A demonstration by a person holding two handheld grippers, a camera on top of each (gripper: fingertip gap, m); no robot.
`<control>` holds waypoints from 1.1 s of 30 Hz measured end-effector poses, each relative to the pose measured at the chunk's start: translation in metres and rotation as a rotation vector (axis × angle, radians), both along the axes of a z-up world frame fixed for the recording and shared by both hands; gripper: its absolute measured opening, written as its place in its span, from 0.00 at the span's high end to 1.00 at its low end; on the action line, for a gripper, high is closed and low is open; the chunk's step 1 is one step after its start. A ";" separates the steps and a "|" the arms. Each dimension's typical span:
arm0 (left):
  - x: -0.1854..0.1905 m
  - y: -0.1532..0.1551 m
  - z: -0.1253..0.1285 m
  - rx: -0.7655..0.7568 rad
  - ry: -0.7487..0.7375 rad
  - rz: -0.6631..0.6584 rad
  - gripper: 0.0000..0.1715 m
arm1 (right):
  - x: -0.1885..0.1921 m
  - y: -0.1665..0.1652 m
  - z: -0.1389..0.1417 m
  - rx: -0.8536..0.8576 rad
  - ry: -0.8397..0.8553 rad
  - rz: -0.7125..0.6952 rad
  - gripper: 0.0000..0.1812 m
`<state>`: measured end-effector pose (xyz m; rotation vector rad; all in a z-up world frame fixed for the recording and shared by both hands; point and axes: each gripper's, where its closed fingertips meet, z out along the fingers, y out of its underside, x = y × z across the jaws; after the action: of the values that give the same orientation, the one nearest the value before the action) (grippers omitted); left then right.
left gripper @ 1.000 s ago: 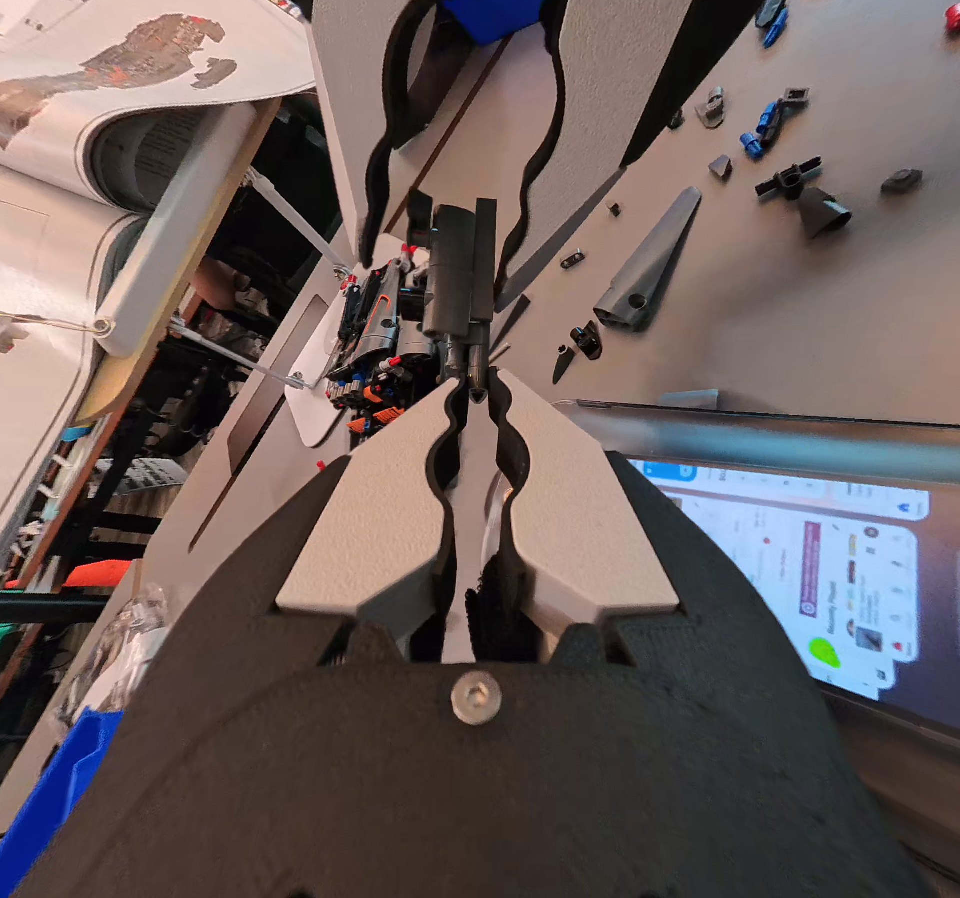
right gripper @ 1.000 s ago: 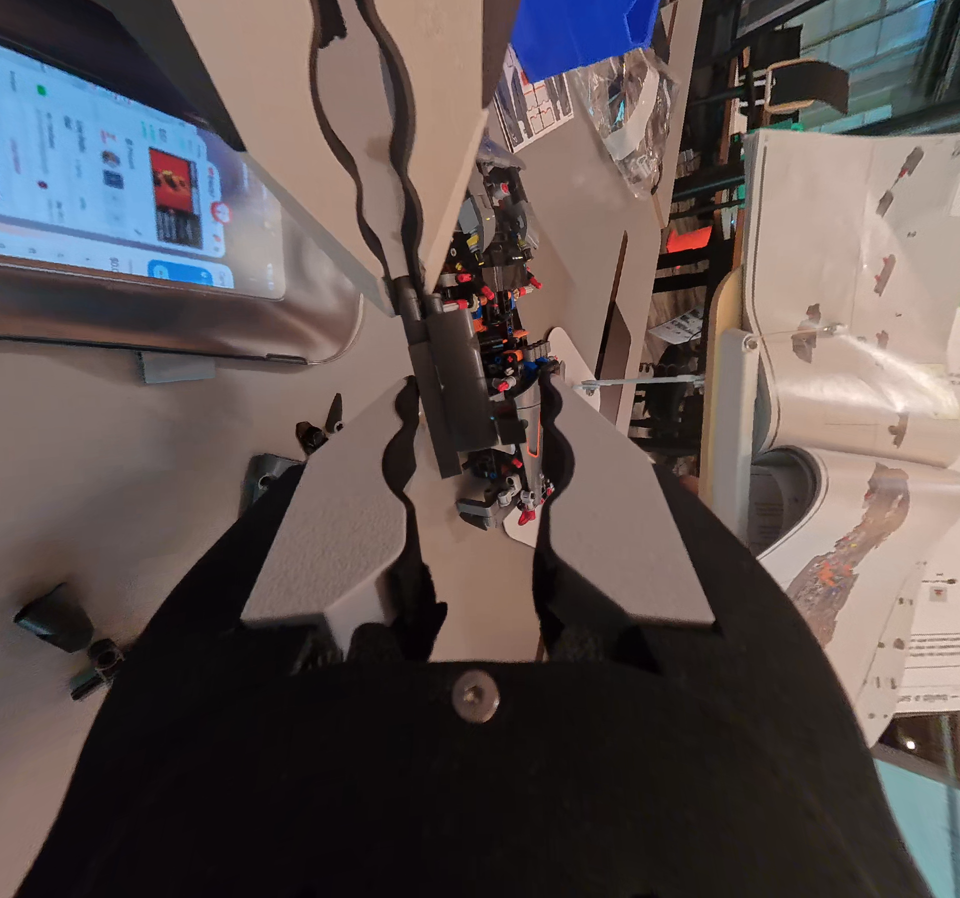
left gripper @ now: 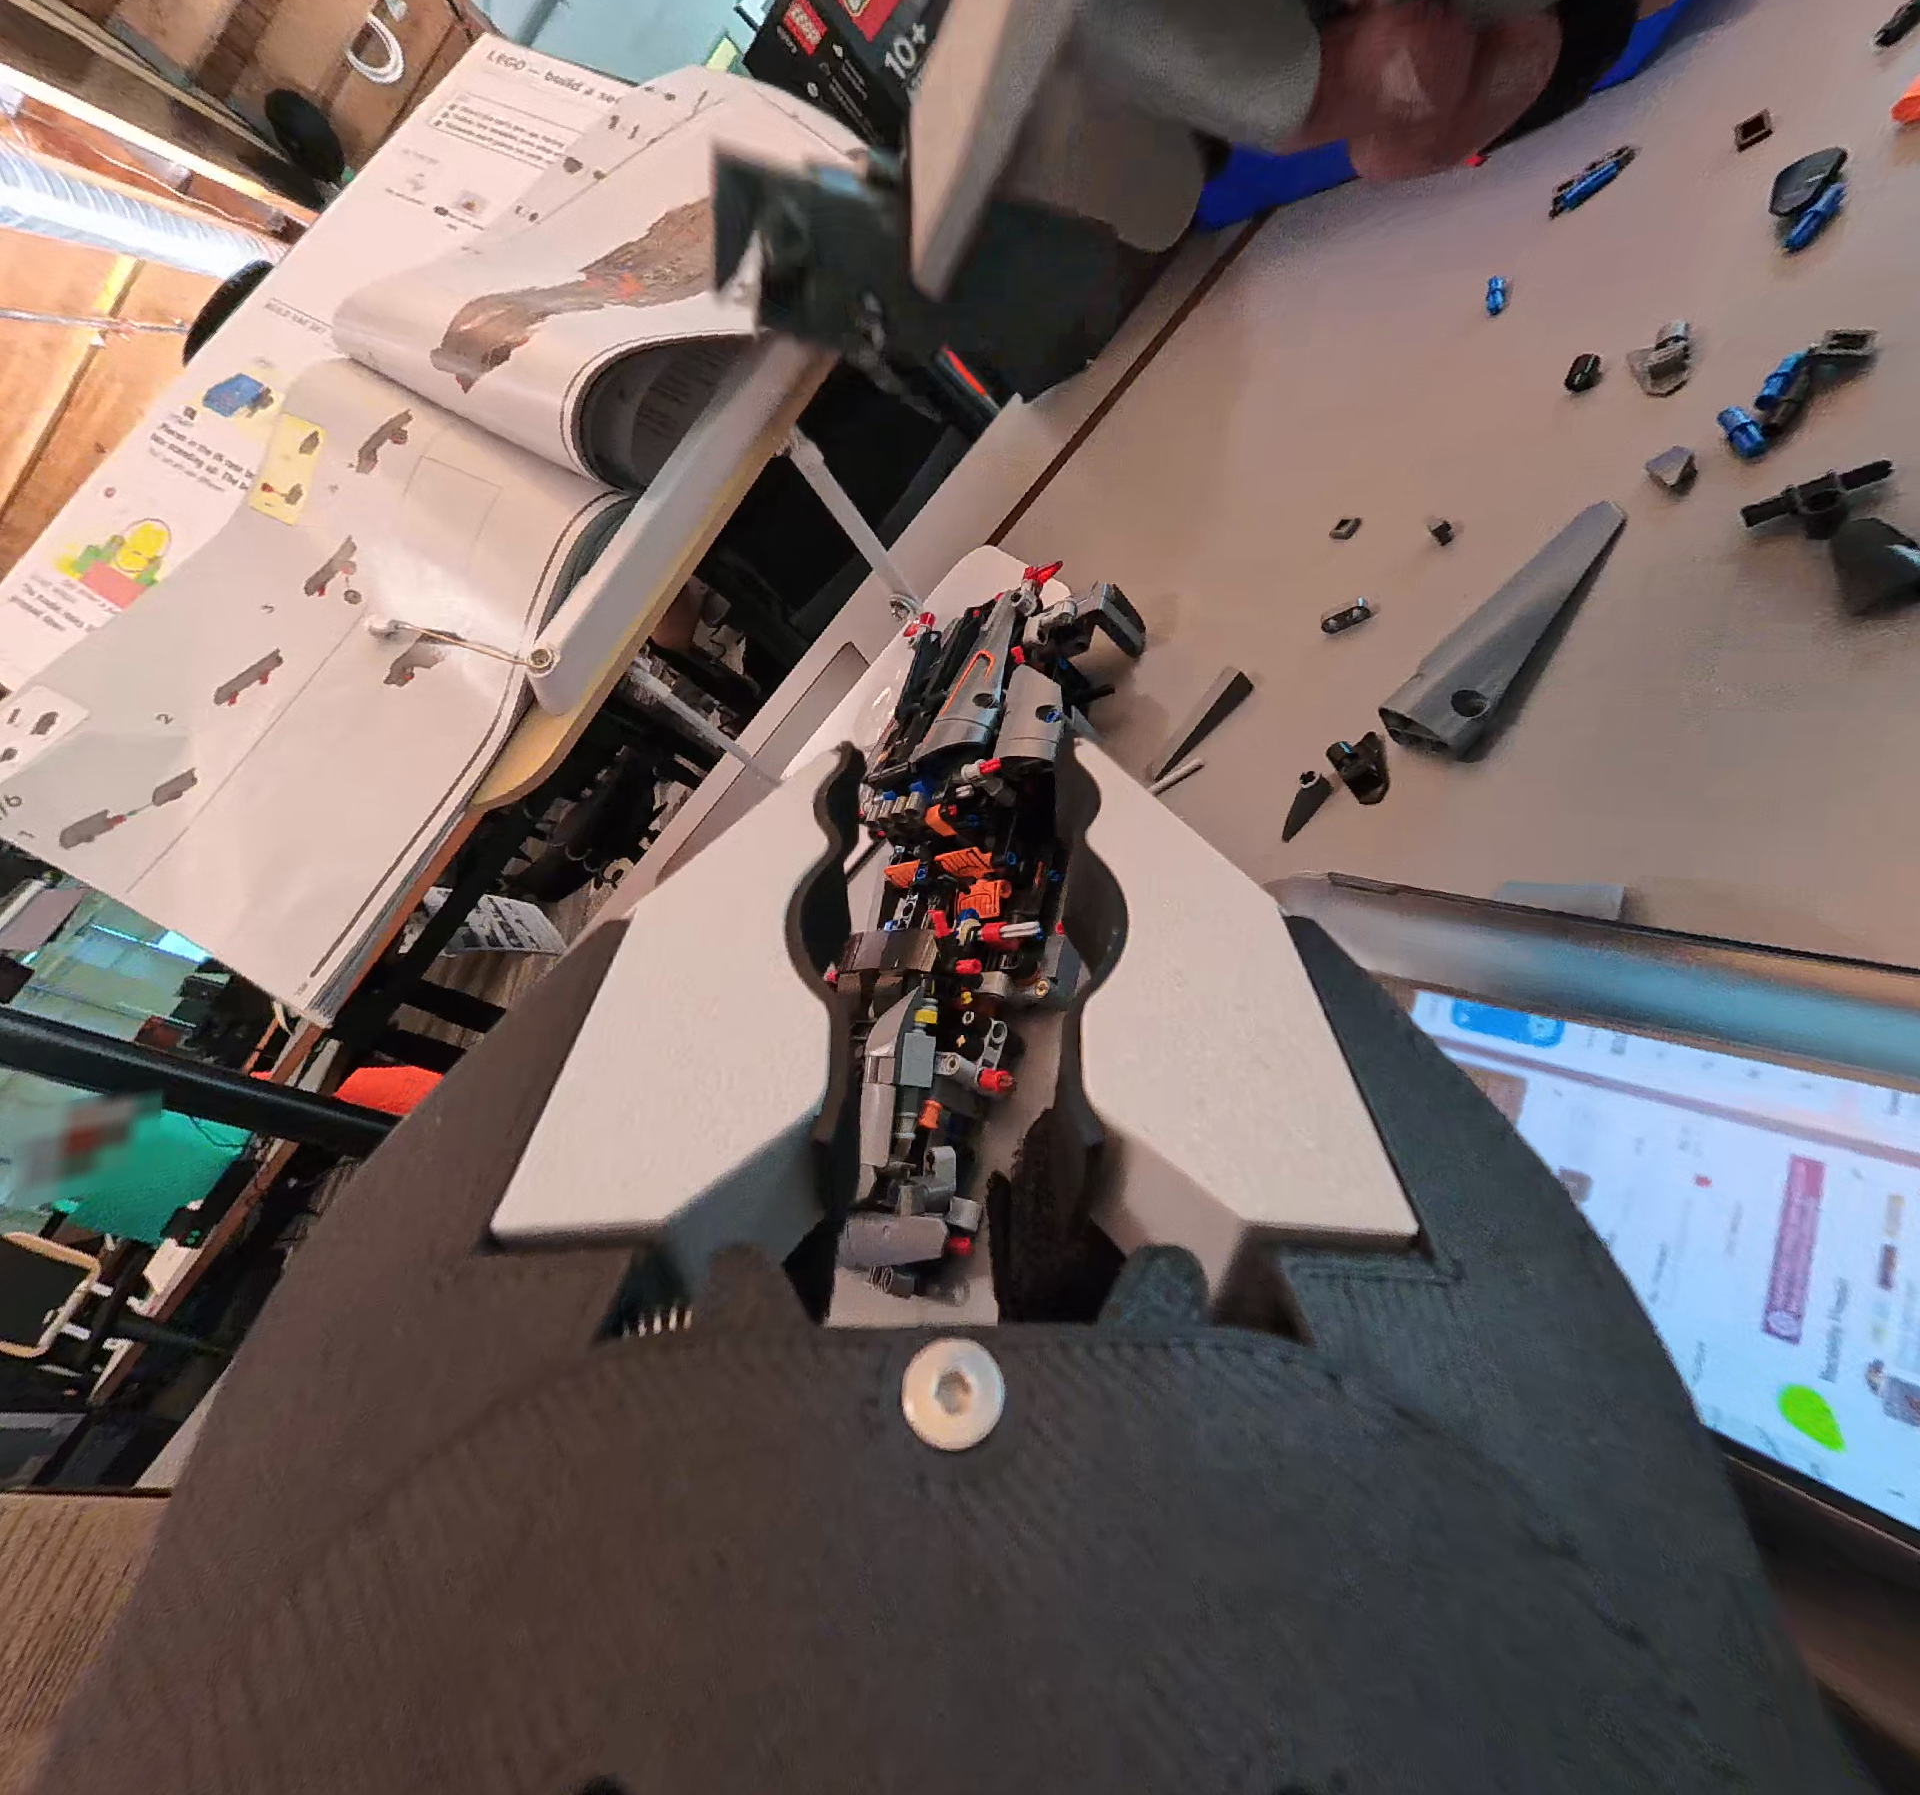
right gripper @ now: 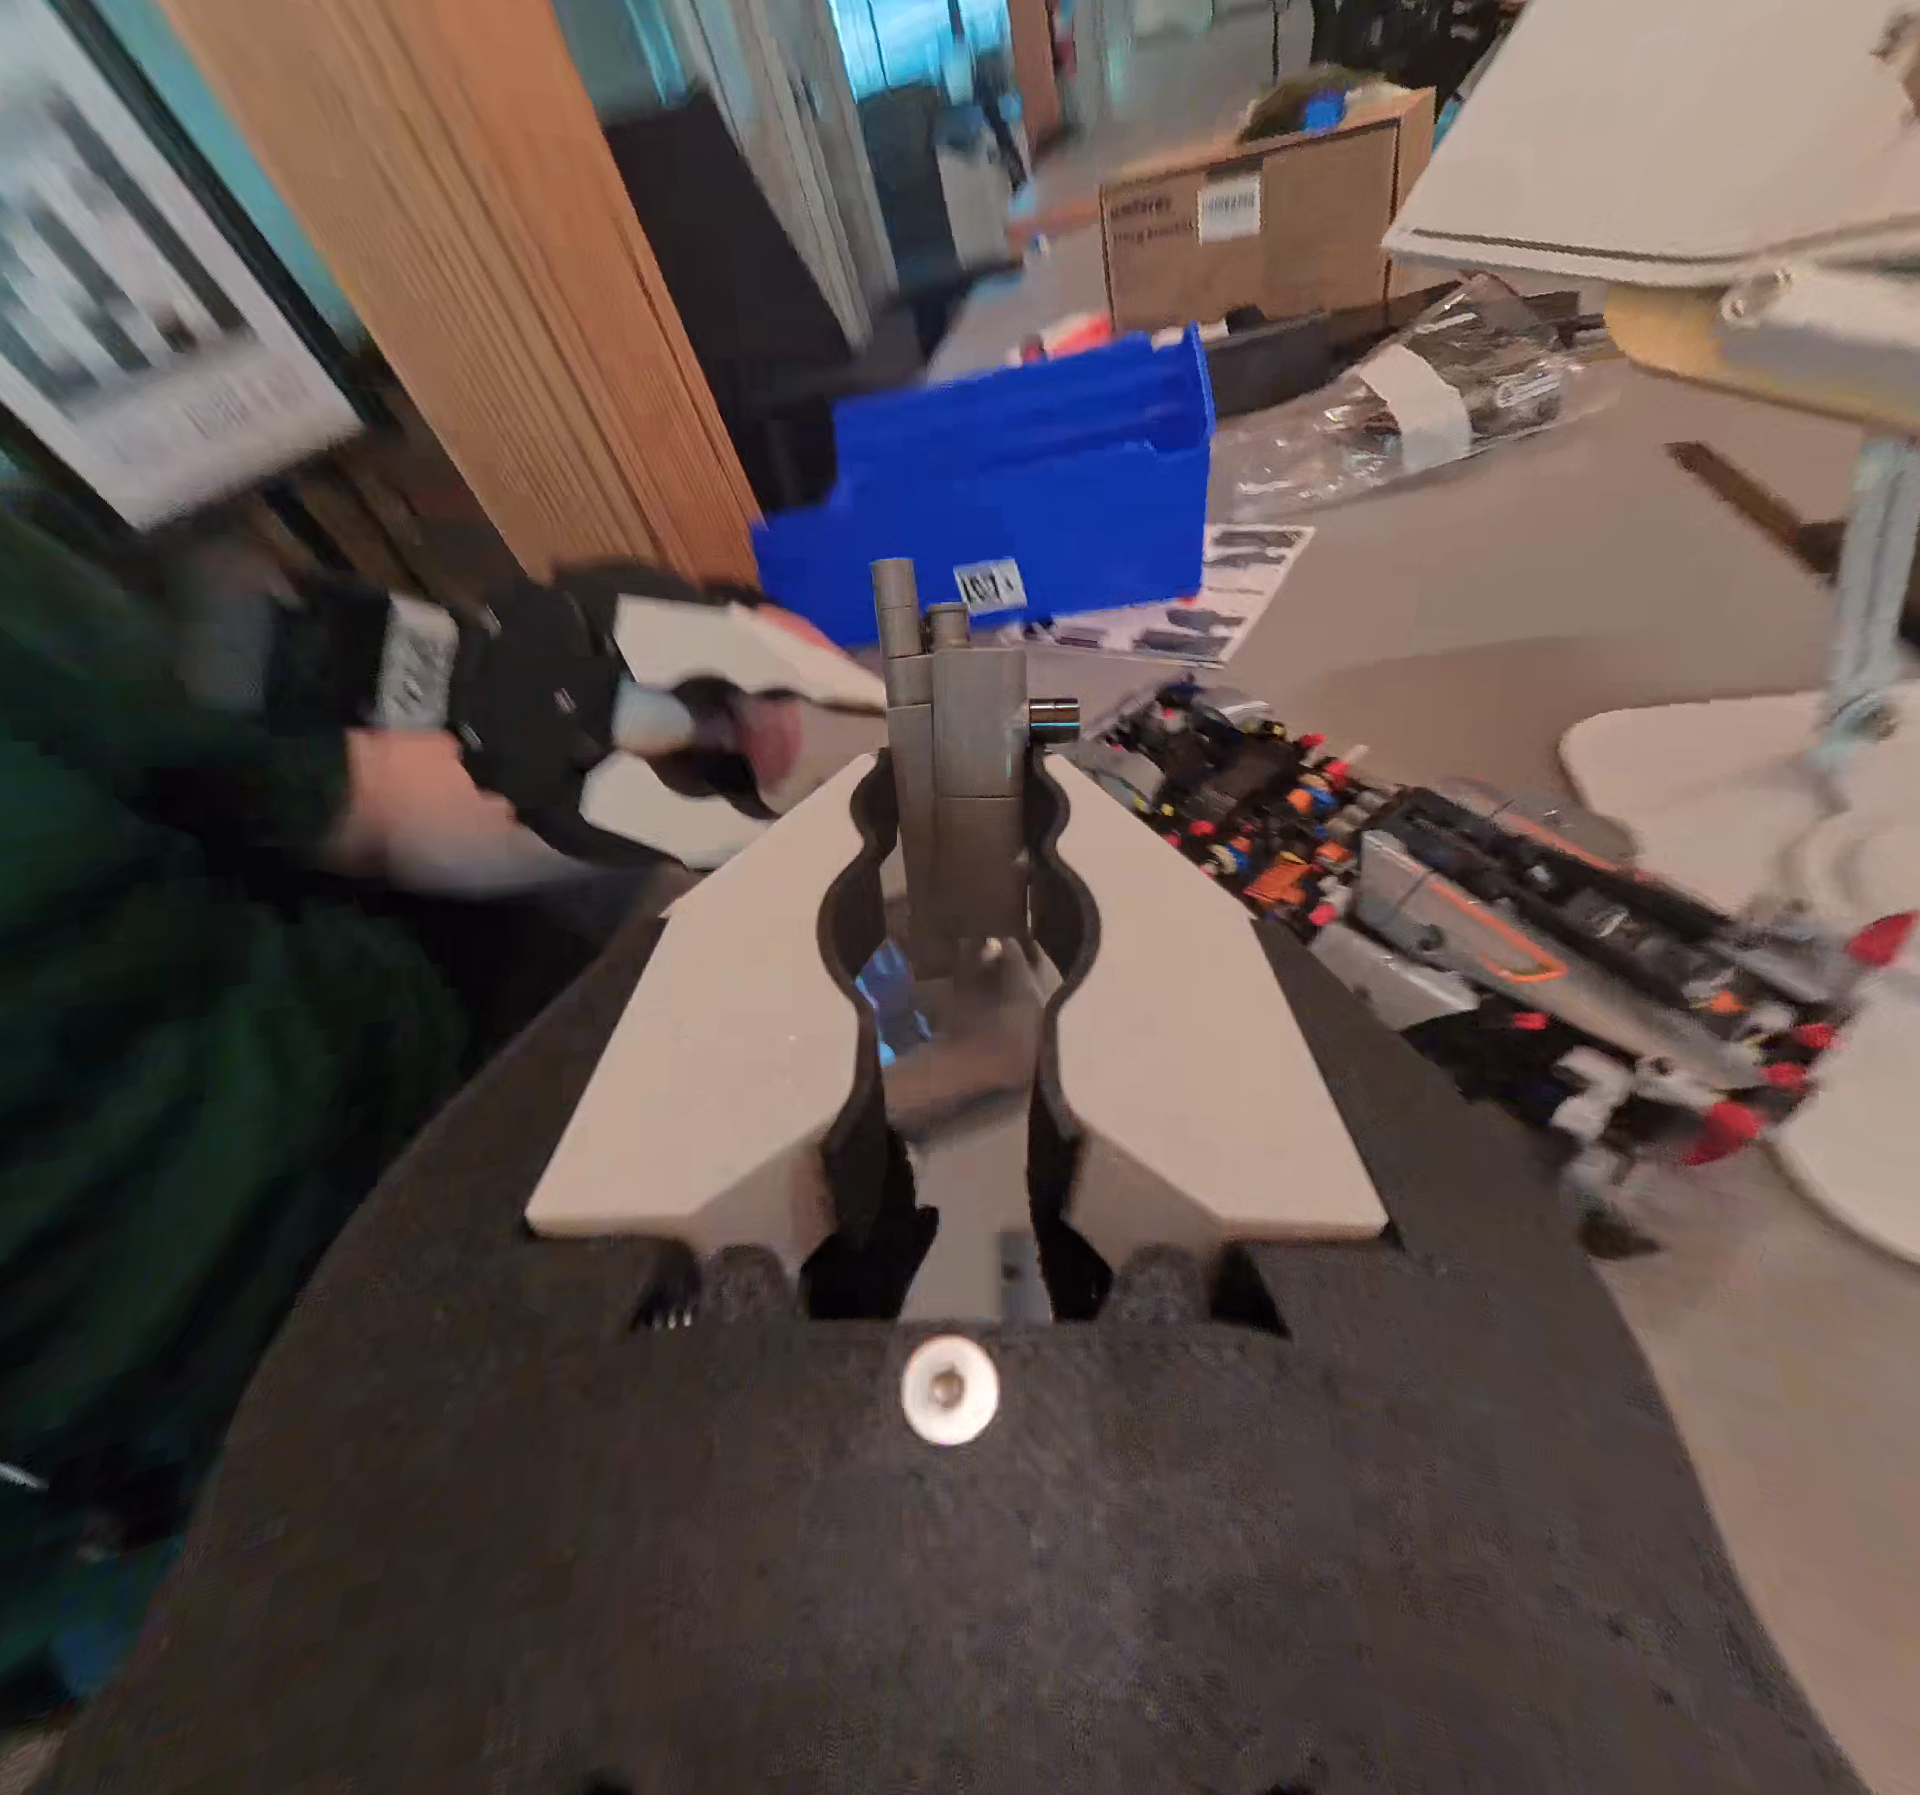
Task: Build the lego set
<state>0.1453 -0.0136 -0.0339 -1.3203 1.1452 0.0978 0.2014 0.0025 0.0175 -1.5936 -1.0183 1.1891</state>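
My right gripper (right gripper: pixel 961 771) is shut on a dark grey Lego sub-assembly (right gripper: pixel 961 789) that stands upright between its fingers, a black pin sticking out on its right side. The partly built Lego car (right gripper: pixel 1455 914), black and grey with orange and red bits, lies on the table to the right of it. My left gripper (left gripper: pixel 961 769) is open and empty, and the car (left gripper: pixel 966 862) shows through its gap on the table beyond. The right gripper (left gripper: pixel 904 218) shows blurred at the top of the left wrist view, holding the grey sub-assembly (left gripper: pixel 810 259). The left gripper (right gripper: pixel 727 737) shows open at the left of the right wrist view.
An open instruction booklet (left gripper: pixel 416 457) rests on a stand at the left. A lit tablet (left gripper: pixel 1662 1174) is at the right. Loose parts lie on the table: a grey wedge panel (left gripper: pixel 1507 644), blue pins (left gripper: pixel 1766 395). A blue bin (right gripper: pixel 997 478) and a cardboard box (right gripper: pixel 1257 207) stand behind. The gap from one gripper's tips to the other's is roughly 8 centimeters. The car (left gripper: pixel 966 862) is about 15 centimeters from my left fingertips.
Both grippers were pinching the grey sub-assembly over the car. The left gripper has let go, opened and drawn back. The right gripper has carried the sub-assembly up and away.
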 end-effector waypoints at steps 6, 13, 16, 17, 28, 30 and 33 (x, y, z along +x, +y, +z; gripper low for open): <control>-0.005 0.001 0.000 -0.014 -0.012 0.016 0.80 | 0.011 0.012 0.004 -0.186 0.126 -0.010 0.88; -0.024 0.016 0.002 -0.025 -0.016 0.069 0.72 | 0.007 0.013 -0.009 -0.167 0.049 -0.029 0.88; -0.043 0.036 0.004 -0.067 -0.048 0.132 0.59 | 0.005 0.013 -0.016 -0.133 -0.011 -0.043 0.88; -0.049 0.043 0.005 -0.076 -0.052 0.147 0.55 | 0.003 0.013 -0.019 -0.124 -0.028 -0.045 0.88; -0.075 0.098 -0.055 -0.417 0.014 0.166 0.27 | -0.004 0.013 -0.041 -0.089 -0.148 -0.057 0.88; -0.074 0.101 -0.067 -0.439 0.029 0.171 0.27 | -0.006 0.012 -0.044 -0.083 -0.165 -0.051 0.88; -0.074 0.106 -0.073 -0.405 0.047 0.192 0.28 | -0.009 0.010 -0.048 -0.071 -0.188 -0.047 0.88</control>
<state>0.0711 0.0928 -0.1067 -1.7949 1.1112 0.0377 0.1926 0.0129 -0.0310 -1.8026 -1.0607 1.0692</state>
